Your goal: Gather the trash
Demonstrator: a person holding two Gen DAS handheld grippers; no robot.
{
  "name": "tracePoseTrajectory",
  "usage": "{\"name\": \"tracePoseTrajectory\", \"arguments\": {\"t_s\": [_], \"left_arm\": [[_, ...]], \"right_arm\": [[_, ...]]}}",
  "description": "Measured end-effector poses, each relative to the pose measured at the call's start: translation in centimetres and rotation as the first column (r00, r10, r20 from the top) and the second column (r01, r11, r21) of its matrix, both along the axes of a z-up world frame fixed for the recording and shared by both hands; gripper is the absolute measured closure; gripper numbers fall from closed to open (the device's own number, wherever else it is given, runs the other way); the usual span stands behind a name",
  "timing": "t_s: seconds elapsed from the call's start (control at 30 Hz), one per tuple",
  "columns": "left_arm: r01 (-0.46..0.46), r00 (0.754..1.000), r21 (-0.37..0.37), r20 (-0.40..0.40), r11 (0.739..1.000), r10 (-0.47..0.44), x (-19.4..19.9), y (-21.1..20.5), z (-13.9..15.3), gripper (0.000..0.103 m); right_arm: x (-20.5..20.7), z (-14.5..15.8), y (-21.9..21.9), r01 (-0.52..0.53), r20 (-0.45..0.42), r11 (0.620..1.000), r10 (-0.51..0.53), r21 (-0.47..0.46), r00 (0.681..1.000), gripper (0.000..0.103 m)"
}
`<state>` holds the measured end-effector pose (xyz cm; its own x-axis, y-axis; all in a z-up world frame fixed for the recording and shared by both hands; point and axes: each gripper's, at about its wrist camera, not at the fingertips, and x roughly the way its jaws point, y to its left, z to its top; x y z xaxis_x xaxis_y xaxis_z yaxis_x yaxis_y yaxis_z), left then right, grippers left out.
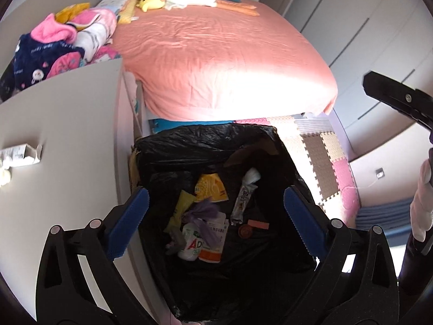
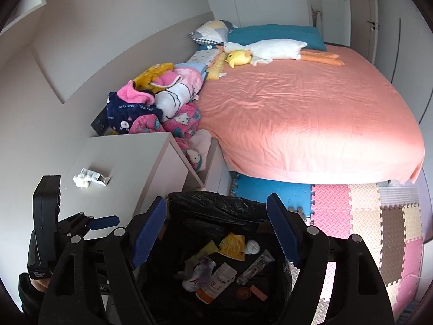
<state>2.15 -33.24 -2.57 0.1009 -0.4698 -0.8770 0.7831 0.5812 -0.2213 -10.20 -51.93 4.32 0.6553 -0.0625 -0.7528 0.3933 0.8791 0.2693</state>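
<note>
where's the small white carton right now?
The small white carton lies on the grey cabinet top, left of the bin in the right wrist view, beside a white wad.

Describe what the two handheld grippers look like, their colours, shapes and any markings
Both the left gripper and the right gripper are matte black plastic frames with angular linkage arms joined by round silver pivot pins. Each finger ends in a flat blue pad with a saw-toothed inner edge. A black box with a small white-lettered label rides on the left one.
</note>
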Motion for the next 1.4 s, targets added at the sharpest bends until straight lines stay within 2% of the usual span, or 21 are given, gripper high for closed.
{"name": "tracePoseTrajectory", "arguments": {"t_s": [0.37, 0.77, 1.03, 1.4], "left_arm": [[-0.04, 0.999, 0.001, -0.006, 0.999, 0.04, 0.0, 1.5, 0.0, 0.007], [-0.138, 0.99, 0.018, -0.014, 0.99, 0.138, 1.5, 4.8, -0.6, 0.007], [-0.24, 0.97, 0.017, -0.029, 0.971, 0.24, 3.2, 8.3, -0.9, 0.007], [-0.369, 0.928, 0.022, -0.047, 0.929, 0.37, 5.9, 13.2, -1.4, 0.007]], "right_arm": [[1.0, -1.1, 0.7, -0.029, -0.028, 1.0, 0.029, 0.011, 0.999, 0.026], [3.9, -2.1, 3.9, -0.133, -0.058, 0.991, 0.134, 0.017, 0.989, 0.026], [6.4, -2.5, 6.7, -0.211, -0.071, 0.977, 0.212, 0.018, 0.975, 0.026], [10.3, -3.1, 10.7, -0.309, -0.087, 0.951, 0.309, 0.011, 0.947, 0.026]]}}
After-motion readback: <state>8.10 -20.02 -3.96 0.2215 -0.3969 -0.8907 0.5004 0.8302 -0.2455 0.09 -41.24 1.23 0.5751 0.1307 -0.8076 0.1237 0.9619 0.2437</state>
